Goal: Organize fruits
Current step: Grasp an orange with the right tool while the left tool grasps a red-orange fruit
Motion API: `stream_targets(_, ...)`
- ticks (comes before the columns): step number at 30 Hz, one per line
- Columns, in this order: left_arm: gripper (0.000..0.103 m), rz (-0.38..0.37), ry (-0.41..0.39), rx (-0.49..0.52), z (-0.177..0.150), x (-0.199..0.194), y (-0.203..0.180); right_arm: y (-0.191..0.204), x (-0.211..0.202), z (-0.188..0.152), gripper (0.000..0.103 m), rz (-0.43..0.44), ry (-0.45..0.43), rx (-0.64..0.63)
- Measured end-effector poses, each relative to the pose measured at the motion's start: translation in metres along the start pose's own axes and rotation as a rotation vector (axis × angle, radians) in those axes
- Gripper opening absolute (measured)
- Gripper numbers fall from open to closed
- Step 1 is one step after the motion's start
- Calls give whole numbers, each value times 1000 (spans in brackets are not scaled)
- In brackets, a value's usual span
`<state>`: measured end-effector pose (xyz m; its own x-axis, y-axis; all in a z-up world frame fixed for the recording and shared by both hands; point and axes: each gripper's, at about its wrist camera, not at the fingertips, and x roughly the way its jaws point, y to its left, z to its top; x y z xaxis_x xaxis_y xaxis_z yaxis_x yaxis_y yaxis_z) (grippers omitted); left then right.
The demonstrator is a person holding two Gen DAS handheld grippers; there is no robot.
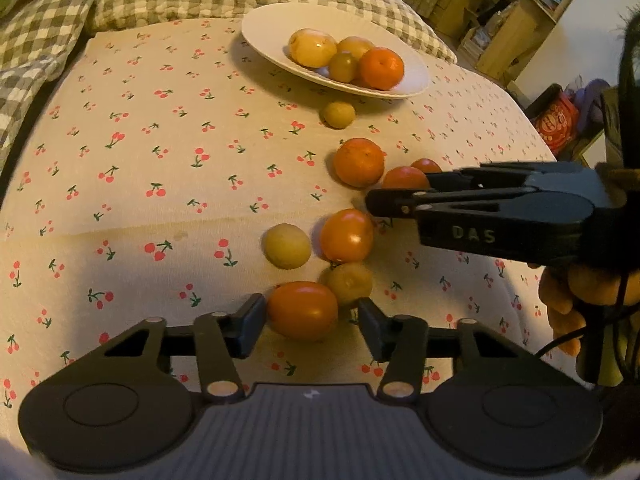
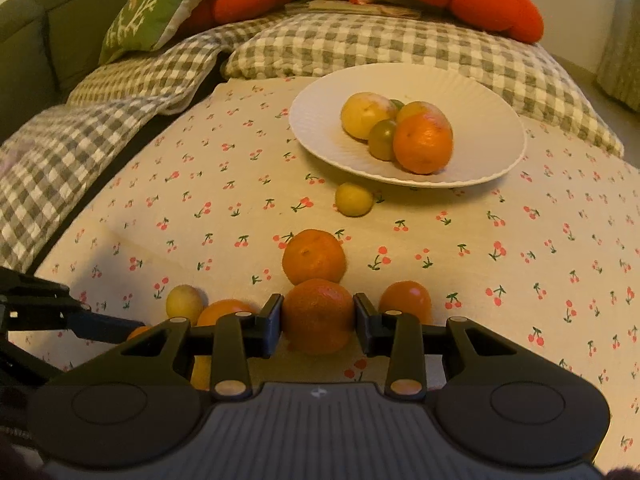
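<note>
Your left hand-held gripper (image 1: 311, 322) straddles an orange tomato (image 1: 303, 309) on the cherry-print cloth (image 1: 160, 160); only its left pad touches. Your right hand-held gripper (image 1: 374, 200) reaches in beside more fruit, below the white plate (image 1: 264, 28).

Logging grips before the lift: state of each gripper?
Left gripper: open around a tomato, right pad clear.
Right gripper: shut on a mandarin.

dim warm light, fisheye-bent edges, corners perhaps slightly blurred.

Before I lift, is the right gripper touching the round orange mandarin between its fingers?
Touching. The right wrist view shows both black pads of the right gripper pressed against the mandarin's sides, no gap.
</note>
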<state>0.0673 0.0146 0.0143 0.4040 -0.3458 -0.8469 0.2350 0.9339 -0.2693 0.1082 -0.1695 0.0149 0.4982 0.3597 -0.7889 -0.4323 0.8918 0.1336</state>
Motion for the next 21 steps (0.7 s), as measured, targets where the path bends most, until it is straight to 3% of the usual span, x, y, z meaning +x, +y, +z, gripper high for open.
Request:
stream_targets(11,43,-10,-13,-23,-1,-3,3,-1,0,-1,34,8,8,25)
stream_targets(15,36,-13,-9,-22,-1,-5,4,-3,-1,0,34,16,4,38)
stream_targets(21,35,-5,-7,-4,-1,-4,3,-1,-4,-1,34,24,-5,43)
